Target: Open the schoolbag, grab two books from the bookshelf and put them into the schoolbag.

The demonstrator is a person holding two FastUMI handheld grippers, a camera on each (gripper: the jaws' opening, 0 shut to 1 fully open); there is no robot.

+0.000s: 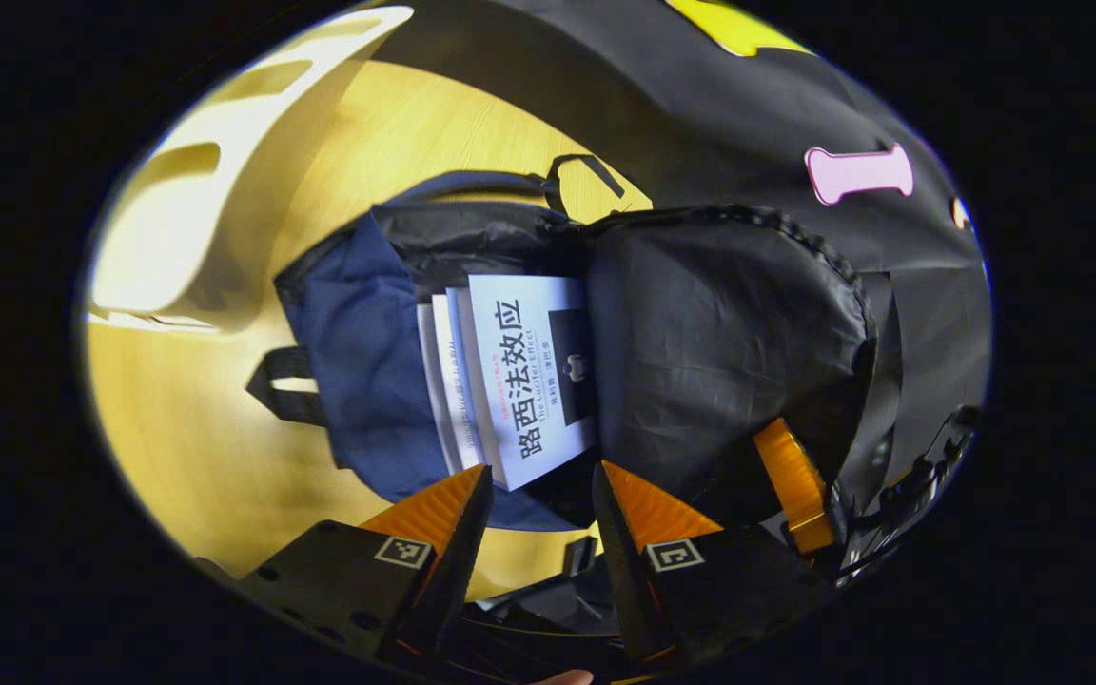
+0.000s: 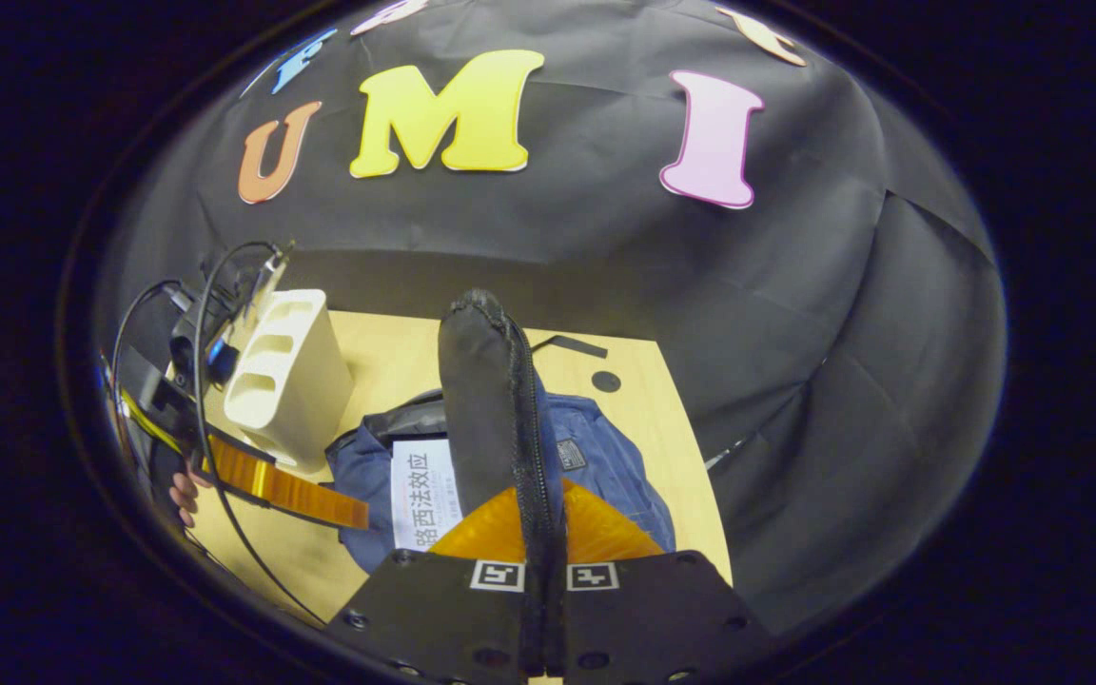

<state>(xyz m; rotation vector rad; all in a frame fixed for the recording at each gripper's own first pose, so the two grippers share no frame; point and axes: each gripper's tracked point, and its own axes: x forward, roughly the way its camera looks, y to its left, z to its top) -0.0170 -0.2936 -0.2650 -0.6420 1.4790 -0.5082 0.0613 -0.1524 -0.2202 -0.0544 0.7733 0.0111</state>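
Right gripper at six o'clock pinches the flap, holding it upright. Left gripper hovers with fingers parted over the open schoolbag on the table; books lie inside, bookshelf at nine o'clock.

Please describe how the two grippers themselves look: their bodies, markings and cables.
The left gripper has two wedge-shaped, ribbed fingers on black plates with screw holes; each plate carries a small square black-and-white marker. The right gripper has the same black plates and two such markers side by side. In the right gripper view, the left gripper's body carries thin black cables looping above it.
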